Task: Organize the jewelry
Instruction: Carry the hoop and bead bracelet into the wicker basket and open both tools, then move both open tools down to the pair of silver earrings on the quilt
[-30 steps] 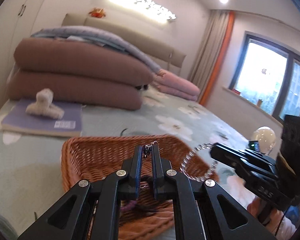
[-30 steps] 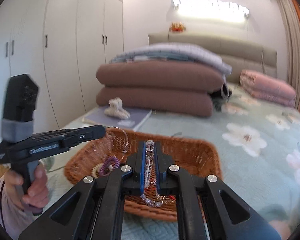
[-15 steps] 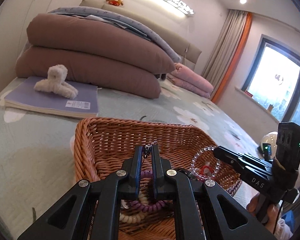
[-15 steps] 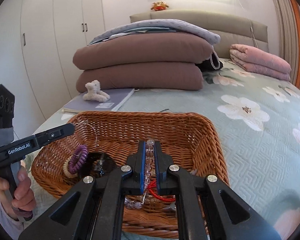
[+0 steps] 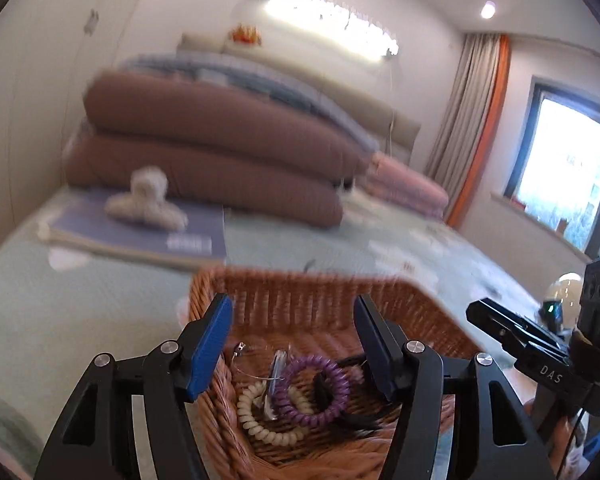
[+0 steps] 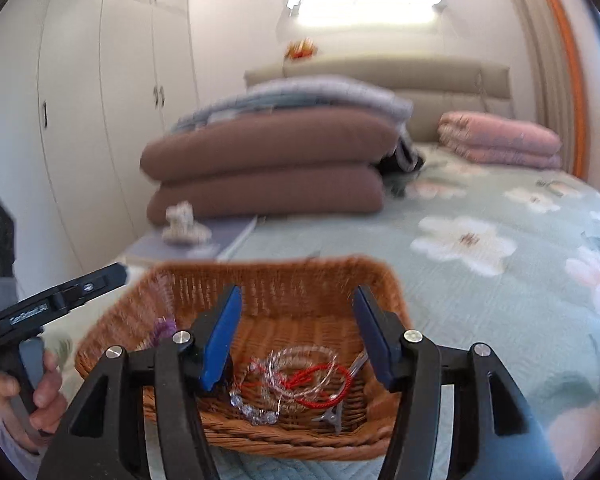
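Observation:
A brown wicker basket point(image 5: 300, 292) point(image 6: 276, 284) sits on the green floral bedspread. My left gripper point(image 5: 294, 334) is open and empty above its left part, over a purple coil hair tie point(image 5: 318, 388), a cream coil tie point(image 5: 260, 420) and a thin silver necklace point(image 5: 246, 360). My right gripper point(image 6: 298, 330) is open and empty above its right part, over a clear bead bracelet point(image 6: 300, 364), a red cord bracelet point(image 6: 320, 384) and a silver hair clip point(image 6: 334, 414). Each gripper shows in the other's view, the right point(image 5: 512, 332) and the left point(image 6: 60, 300).
A purple notebook point(image 5: 140, 232) with a white fluffy hair claw point(image 5: 146, 200) lies behind the basket. Folded brown quilts point(image 6: 268, 172) and pink quilts point(image 6: 500, 140) are stacked by the headboard. White wardrobes point(image 6: 80, 120) stand to the left, a window point(image 5: 572, 184) to the right.
Both grippers have opened. The left let go of the thin necklace and the right let go of the clear bead bracelet; both pieces now lie in the basket. Both grippers pulled back slightly.

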### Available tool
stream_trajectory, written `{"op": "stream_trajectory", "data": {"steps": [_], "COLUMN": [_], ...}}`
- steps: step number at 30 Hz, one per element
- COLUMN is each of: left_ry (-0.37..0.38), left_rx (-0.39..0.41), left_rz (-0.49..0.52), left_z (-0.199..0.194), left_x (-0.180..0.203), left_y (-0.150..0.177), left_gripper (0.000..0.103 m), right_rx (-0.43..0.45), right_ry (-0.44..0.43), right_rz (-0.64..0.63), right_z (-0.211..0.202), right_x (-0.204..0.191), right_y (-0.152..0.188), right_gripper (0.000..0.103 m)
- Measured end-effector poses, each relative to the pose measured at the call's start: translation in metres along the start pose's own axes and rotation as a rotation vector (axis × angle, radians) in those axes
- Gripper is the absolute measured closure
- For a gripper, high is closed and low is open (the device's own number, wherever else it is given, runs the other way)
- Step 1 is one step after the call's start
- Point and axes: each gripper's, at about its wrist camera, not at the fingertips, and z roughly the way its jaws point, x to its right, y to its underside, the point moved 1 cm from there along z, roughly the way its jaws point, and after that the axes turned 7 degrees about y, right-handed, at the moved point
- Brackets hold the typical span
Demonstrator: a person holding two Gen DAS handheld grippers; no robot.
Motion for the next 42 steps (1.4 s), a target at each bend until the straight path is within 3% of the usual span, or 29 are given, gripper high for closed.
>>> {"op": "stream_trajectory", "data": {"steps": [5,10,13,16,20,24,27,30,33,38,42], "left_ry": [0.024,0.059,0.054,0.072,0.252,0.236,0.261,0.218,0.181,0.146,0.120], "left_rx": [0.101,0.078,0.020,-0.089,-0.340,-0.435,-0.478,-0.534,-0.549,-0.547,-0.557], "left_rz": [0.056,0.099,0.144,0.161,0.120,0.053,0.043,0.083,0.149,0.201,0.218], "left_z": [-0.052,-0.096,-0.111,-0.108,-0.078,-0.056,-0.050,-0.039,-0.034,-0.033,-0.024], "left_x": [0.030,0.054,0.062,0.066,0.066,0.052,0.051,0.057,0.069,0.076,0.079], "left_y": [-0.013,0.001,0.028,0.055,0.088,0.107,0.112,0.122,0.127,0.129,0.130], "left_gripper": [0.038,0.038,0.038,0.038,0.038,0.040,0.040,0.040,0.043,0.053,0.059], "right_rx": [0.089,0.055,-0.013,-0.078,-0.165,-0.259,-0.274,-0.271,-0.332,-0.396,-0.433], "right_ry": [-0.013,-0.055,-0.081,-0.127,-0.155,-0.170,-0.165,-0.151,-0.129,-0.147,-0.151], "right_rz": [0.039,0.012,-0.049,-0.125,-0.200,-0.213,-0.223,-0.222,-0.215,-0.209,-0.218], "right_z": [-0.054,-0.105,-0.122,-0.126,-0.114,-0.093,-0.090,-0.091,-0.081,-0.068,-0.059], "right_x": [0.002,-0.008,-0.020,-0.036,-0.052,-0.056,-0.056,-0.054,-0.051,-0.052,-0.055], "right_y": [-0.011,0.011,0.039,0.063,0.086,0.109,0.114,0.116,0.121,0.126,0.130], "right_gripper": [0.042,0.042,0.042,0.042,0.042,0.042,0.043,0.043,0.043,0.068,0.071]}}
